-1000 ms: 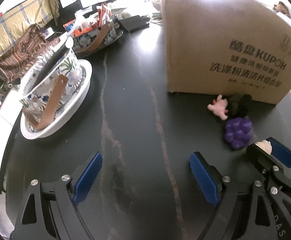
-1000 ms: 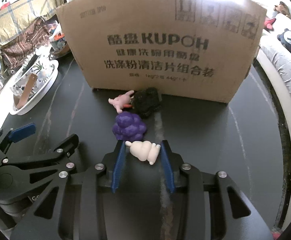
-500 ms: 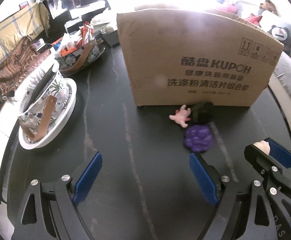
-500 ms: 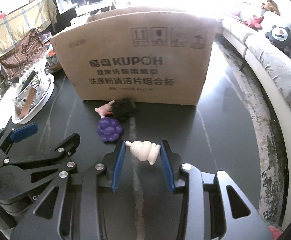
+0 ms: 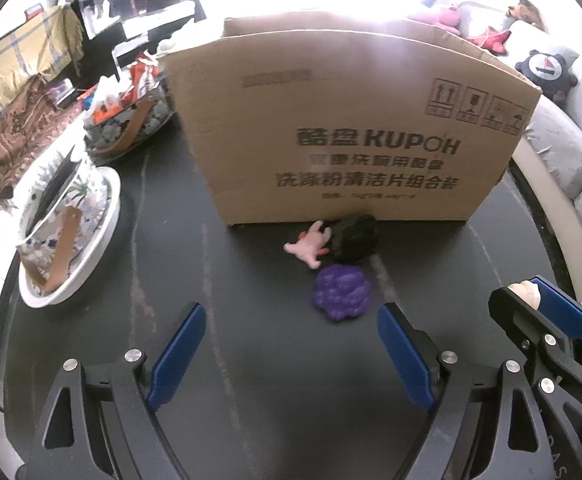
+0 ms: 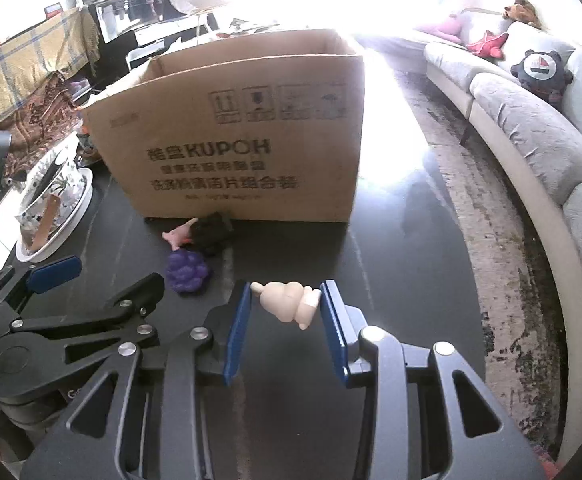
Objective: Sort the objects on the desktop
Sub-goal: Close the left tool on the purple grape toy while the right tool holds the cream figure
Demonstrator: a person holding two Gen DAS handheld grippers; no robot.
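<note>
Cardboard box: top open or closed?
Open. In the right wrist view the cardboard box has no flaps over its top; the far inner wall shows above the near rim. Its contents cannot be seen.

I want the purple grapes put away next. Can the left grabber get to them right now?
Probably yes. The left gripper is open and holds nothing, and the purple grapes lie just ahead on the bare dark table. The pink toy and black toy sit behind them, out of the way.
</note>
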